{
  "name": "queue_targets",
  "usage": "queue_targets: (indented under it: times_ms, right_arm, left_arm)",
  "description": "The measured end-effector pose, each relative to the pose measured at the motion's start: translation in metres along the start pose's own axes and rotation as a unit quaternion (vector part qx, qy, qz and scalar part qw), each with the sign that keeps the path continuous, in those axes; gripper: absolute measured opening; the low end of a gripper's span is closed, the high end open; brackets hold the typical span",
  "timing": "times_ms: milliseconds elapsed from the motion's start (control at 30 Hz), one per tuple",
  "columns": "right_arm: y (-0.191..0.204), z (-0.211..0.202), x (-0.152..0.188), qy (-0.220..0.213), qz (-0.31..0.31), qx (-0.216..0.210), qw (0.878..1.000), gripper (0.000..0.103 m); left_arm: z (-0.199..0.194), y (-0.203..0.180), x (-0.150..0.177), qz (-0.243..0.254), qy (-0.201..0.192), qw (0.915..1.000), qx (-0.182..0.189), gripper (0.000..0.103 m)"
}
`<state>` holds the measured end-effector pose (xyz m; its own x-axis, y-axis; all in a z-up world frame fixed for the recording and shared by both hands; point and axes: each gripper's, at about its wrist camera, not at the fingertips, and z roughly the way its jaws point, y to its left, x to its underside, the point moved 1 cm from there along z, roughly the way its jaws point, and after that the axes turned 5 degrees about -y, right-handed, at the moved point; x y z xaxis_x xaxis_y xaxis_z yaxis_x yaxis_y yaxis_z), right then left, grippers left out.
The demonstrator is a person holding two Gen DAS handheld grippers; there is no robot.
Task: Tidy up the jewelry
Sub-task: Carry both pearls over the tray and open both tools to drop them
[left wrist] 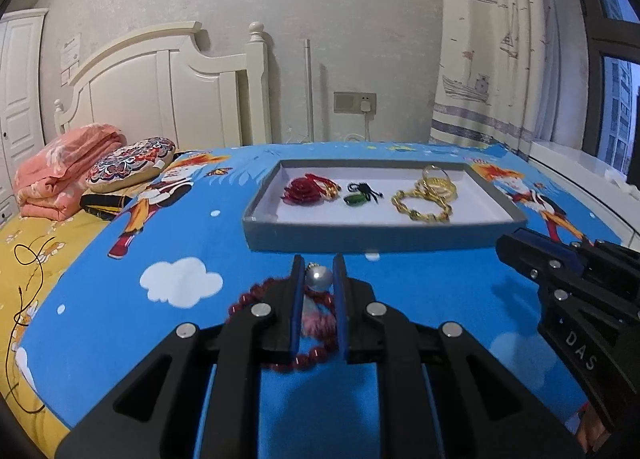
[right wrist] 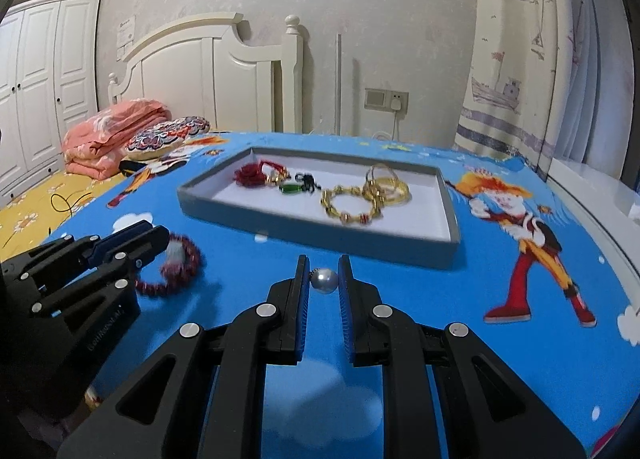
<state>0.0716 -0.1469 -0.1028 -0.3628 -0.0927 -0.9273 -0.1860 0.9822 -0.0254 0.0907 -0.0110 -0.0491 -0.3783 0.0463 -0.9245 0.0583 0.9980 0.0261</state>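
Observation:
A grey tray (left wrist: 360, 235) (right wrist: 320, 235) with a white floor lies on the blue bedsheet. In it are a red rose piece (left wrist: 302, 192), a green pendant (left wrist: 355, 200), a gold bead bracelet (left wrist: 424, 207) and gold rings (left wrist: 438, 181). In the left wrist view my left gripper (left wrist: 318, 267) has a silver pearl (left wrist: 319, 278) between its fingertips, above a dark red bead bracelet (left wrist: 316, 355) with a pink tassel. In the right wrist view my right gripper (right wrist: 325, 265) has a silver pearl (right wrist: 325, 281) between its fingertips; the gaps look small. The red bracelet (right wrist: 176, 267) lies beside the left gripper there.
A folded pink blanket (left wrist: 64, 171) and a patterned cushion (left wrist: 132, 163) lie at the far left of the bed. A black cord (left wrist: 28, 259) trails on the yellow sheet. A headboard, wall socket (left wrist: 355, 102) and curtain stand behind.

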Motion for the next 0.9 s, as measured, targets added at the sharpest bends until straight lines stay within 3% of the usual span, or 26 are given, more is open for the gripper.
queue_targets:
  times_ms: [233, 567, 900]
  right_arm:
    - [-0.008, 0.02, -0.022, 0.009, 0.016, 0.003, 1.0, 0.016]
    - [-0.031, 0.072, -0.052, 0.054, 0.051, 0.002, 0.997, 0.016]
    - [-0.053, 0.122, -0.07, 0.073, 0.057, 0.037, 0.995, 0.016]
  left_arm:
    - [0.027, -0.001, -0.033, 0.019, 0.008, 0.9998, 0.008, 0.014]
    - [0.102, -0.001, -0.084, 0.019, 0.055, 0.9982, 0.016, 0.014]
    - [0.154, -0.005, -0.099, 0.027, 0.064, 0.9975, -0.011, 0.014]
